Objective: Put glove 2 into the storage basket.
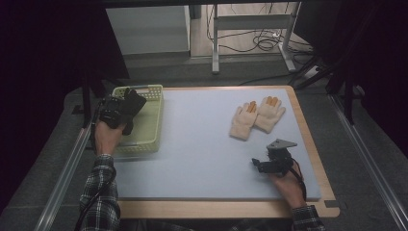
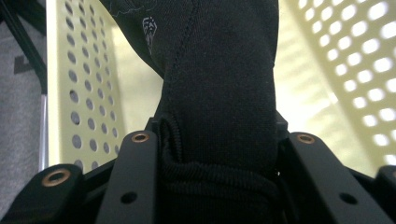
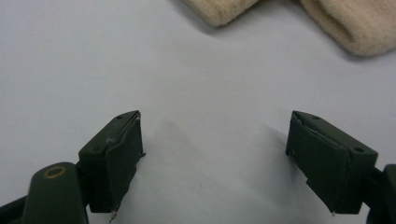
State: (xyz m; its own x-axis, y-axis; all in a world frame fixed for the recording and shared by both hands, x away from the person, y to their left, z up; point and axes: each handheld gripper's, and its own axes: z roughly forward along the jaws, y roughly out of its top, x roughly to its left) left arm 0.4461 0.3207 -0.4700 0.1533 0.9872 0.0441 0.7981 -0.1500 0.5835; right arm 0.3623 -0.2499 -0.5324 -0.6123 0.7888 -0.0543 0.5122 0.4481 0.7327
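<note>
Grip status, left side: my left gripper (image 1: 126, 108) was clamped on a black glove (image 2: 219, 79), jaws pressed against both sides of the fabric near its ribbed cuff, as the left gripper view showed. The black glove hung above the interior of a pale yellow perforated basket (image 1: 151, 126), which stood at the left edge of the table (image 1: 192, 144). In the high view the glove's dark body extended from my left gripper over the basket's near-left portion; whether it touched the basket floor could not be determined.

My right gripper (image 1: 256, 165) rested low over the grey table surface near the front right, jaws spread wide with nothing between them. The right gripper view showed bare table surface between both pads (image 3: 123, 161).

A pair of beige gloves (image 1: 255, 115) lay flat, side by side and touching, on the right rear part of the table, beyond my right gripper. Their cuffs (image 3: 336, 23) appeared at the top of the right gripper view, apart from the jaws.
</note>
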